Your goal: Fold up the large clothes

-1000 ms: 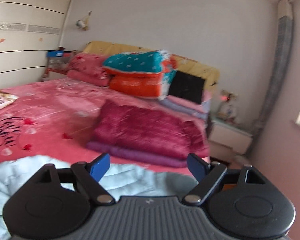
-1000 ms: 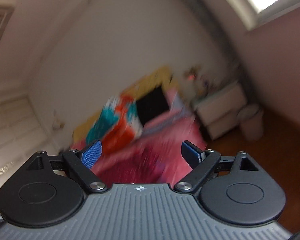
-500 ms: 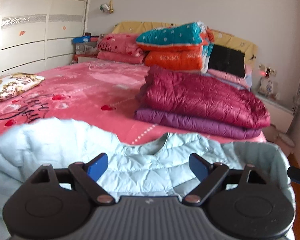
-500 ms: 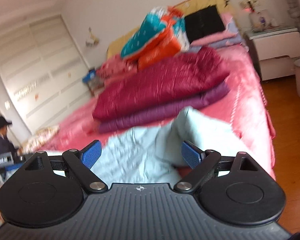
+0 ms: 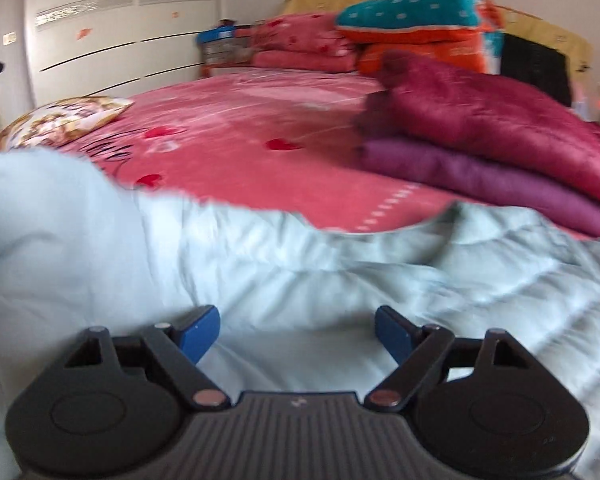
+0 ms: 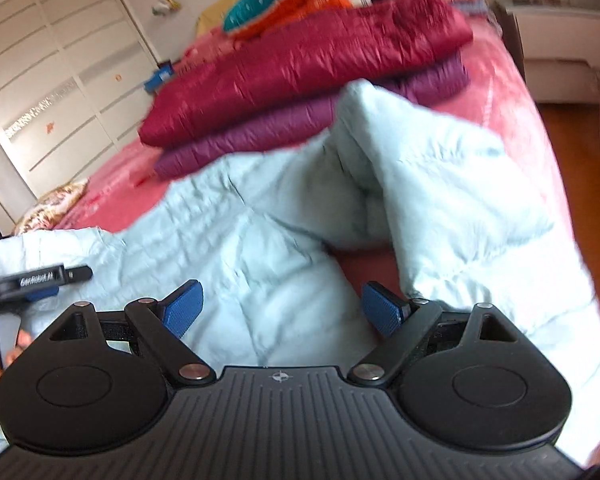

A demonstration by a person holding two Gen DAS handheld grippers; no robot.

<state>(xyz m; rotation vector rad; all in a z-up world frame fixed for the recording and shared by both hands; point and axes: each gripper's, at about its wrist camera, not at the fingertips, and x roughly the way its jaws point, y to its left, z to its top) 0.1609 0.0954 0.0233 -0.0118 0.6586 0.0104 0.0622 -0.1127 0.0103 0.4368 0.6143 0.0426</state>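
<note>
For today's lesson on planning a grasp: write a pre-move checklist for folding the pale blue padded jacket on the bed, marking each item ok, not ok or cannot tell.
1. Left gripper open and empty: ok.
2. Right gripper open and empty: ok.
3. Pale blue jacket spread flat: not ok; the sleeve on the right is bunched up and raised.
4. Folded stack of maroon and purple jackets clear of the garment: cannot tell; the blue fabric reaches its edge.
5. Bare pink bedspread beyond the collar for folding: ok.
6. Images sharp enough to pick a seam: not ok; both are blurred.
</note>
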